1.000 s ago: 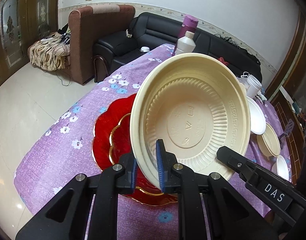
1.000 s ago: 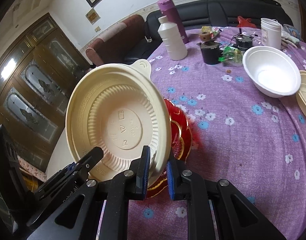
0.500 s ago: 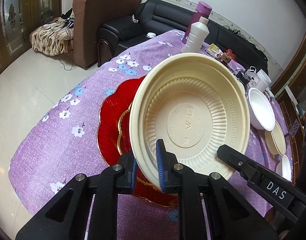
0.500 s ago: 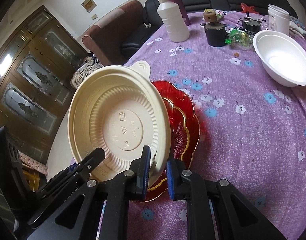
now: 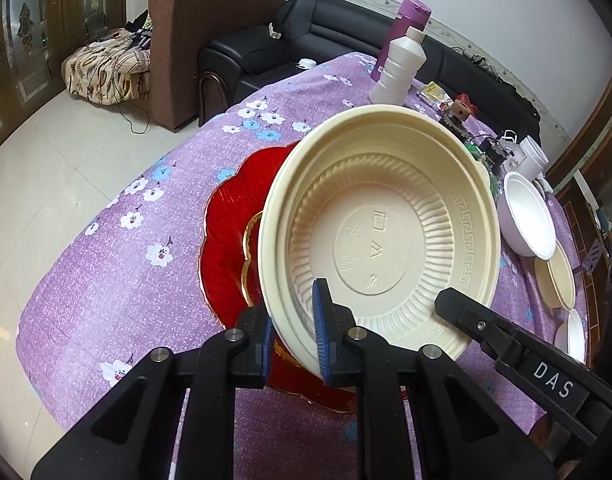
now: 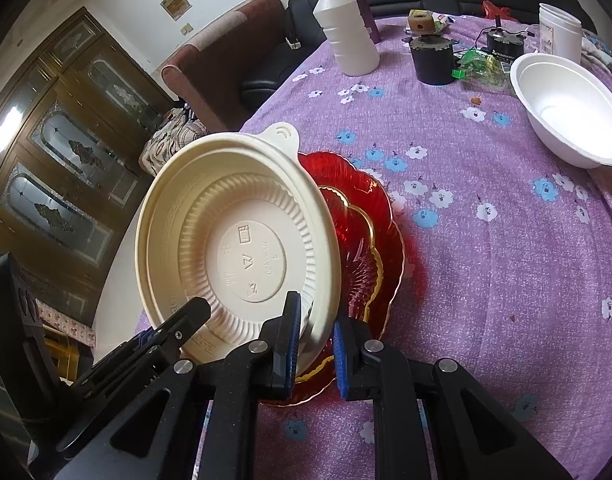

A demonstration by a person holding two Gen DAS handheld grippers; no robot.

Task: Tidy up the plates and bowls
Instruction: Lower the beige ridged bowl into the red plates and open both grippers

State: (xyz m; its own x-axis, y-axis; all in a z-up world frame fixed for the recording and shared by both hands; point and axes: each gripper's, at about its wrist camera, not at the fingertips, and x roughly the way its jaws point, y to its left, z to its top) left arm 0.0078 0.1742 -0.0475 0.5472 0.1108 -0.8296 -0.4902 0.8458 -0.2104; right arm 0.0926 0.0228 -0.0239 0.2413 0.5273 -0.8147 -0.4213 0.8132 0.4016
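Observation:
A cream plastic bowl (image 5: 378, 240) (image 6: 242, 248) with a ribbed wall and a small tab hangs tilted, its inside facing both cameras. My left gripper (image 5: 294, 320) is shut on its near rim, one blue pad inside and one outside. My right gripper (image 6: 316, 320) is shut on the rim a little further along and shows in the left wrist view as a black arm (image 5: 506, 332). Just below and behind the bowl lie two stacked red plates (image 5: 230, 232) (image 6: 366, 232), the upper one gold-rimmed, partly hidden by the bowl.
The table has a purple flowered cloth (image 5: 106, 280). A white foam bowl (image 5: 526, 216) (image 6: 570, 108), cream plates (image 5: 558, 276) and a small white bowl (image 5: 574, 336) lie to the right. A white bottle (image 6: 346, 36), black pot (image 6: 432, 60) and white jar (image 6: 558, 28) stand at the back.
Both grippers have sunk a little with the cream bowl, which now hangs closer over the red plates. Both grips on the rim are unchanged.

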